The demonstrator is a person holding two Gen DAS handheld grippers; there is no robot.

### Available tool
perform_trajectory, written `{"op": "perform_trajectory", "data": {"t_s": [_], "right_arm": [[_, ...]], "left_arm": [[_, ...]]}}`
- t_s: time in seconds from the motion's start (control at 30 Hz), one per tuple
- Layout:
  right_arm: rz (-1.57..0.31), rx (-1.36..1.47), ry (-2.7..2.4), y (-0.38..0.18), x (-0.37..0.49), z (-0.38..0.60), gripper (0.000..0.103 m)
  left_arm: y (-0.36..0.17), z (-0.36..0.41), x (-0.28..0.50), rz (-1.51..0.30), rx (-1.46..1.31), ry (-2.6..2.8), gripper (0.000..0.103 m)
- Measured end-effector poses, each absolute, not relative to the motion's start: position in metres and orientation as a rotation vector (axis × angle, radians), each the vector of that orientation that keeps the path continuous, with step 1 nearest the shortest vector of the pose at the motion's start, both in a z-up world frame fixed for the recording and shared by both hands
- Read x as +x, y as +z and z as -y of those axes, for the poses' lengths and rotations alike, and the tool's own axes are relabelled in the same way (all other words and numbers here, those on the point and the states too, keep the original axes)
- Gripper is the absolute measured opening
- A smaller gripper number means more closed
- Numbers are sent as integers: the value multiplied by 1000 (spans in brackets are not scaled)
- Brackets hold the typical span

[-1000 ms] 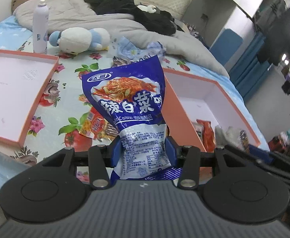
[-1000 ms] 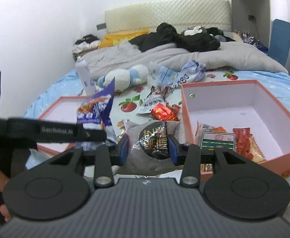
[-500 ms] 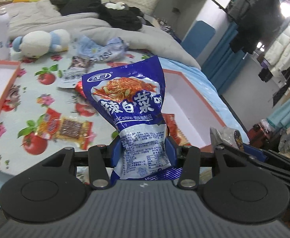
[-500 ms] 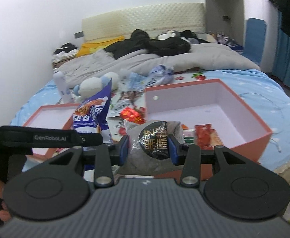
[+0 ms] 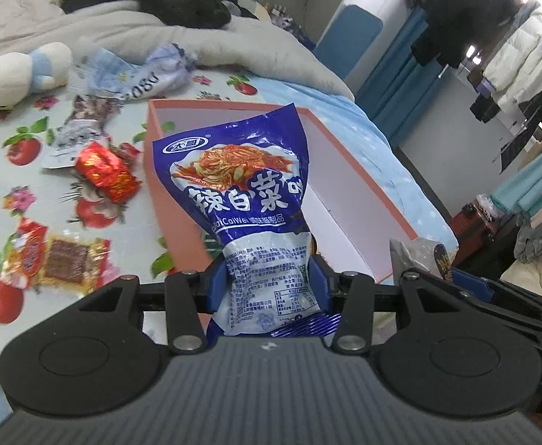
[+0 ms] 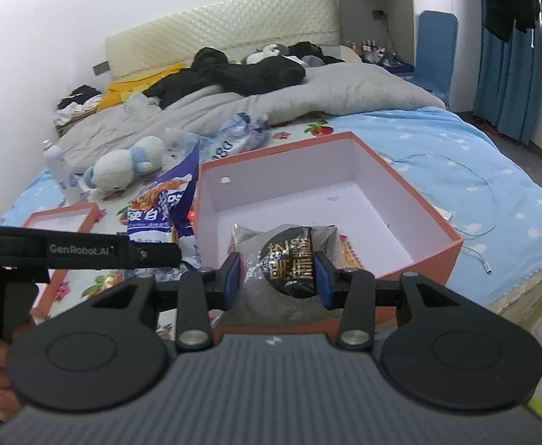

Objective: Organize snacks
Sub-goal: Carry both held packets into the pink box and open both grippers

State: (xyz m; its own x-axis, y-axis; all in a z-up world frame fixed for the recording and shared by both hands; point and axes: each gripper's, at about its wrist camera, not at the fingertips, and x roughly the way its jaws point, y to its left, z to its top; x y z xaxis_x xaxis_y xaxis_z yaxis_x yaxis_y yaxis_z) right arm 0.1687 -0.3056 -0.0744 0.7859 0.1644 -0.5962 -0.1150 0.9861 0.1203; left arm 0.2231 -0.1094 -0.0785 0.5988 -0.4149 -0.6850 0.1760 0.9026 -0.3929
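Note:
My left gripper is shut on the lower end of a blue snack bag with a kimchi picture, held upright in front of the near left corner of the orange box. My right gripper is shut on a grey packet with a black round label, held above the near edge of the same orange box, which has red snacks lying inside. The blue bag and the left gripper's arm show at the left of the right wrist view.
Loose snacks lie on the flowered sheet: a red foil pack, a clear meat-strip pack, a grey wrapper. A plush toy, a white bottle, the box lid, a grey quilt and a charging cable are around.
Both grippers have travelled to the right with their packets still held. The orange box has come closer and now lies right under the right gripper; the lid has slid off to the left.

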Motion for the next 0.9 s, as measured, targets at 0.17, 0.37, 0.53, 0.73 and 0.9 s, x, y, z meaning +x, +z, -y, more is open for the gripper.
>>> {"op": "perform_trajectory", "data": {"t_s": [0.17,0.37,0.53,0.73,0.9], "right_arm": [[-670,99,139,-80,198,326,44],[-678,104,126,-90,239,343,45],[-729,107,113,-112,272,354,45],[-794,121,99,-139,305,359,46],[-839,145,87,-154,323,364,47]], "left_arm": [[-90,127,265,-886,-296,-331,52],[-110,145,316,-930,-286,-350,52],[-131,159,354,-975,-288,-360,52],[-150,178,389,-1019,-260,-385,53],[-164,182,407,-1051,-251,-387,54]]}}
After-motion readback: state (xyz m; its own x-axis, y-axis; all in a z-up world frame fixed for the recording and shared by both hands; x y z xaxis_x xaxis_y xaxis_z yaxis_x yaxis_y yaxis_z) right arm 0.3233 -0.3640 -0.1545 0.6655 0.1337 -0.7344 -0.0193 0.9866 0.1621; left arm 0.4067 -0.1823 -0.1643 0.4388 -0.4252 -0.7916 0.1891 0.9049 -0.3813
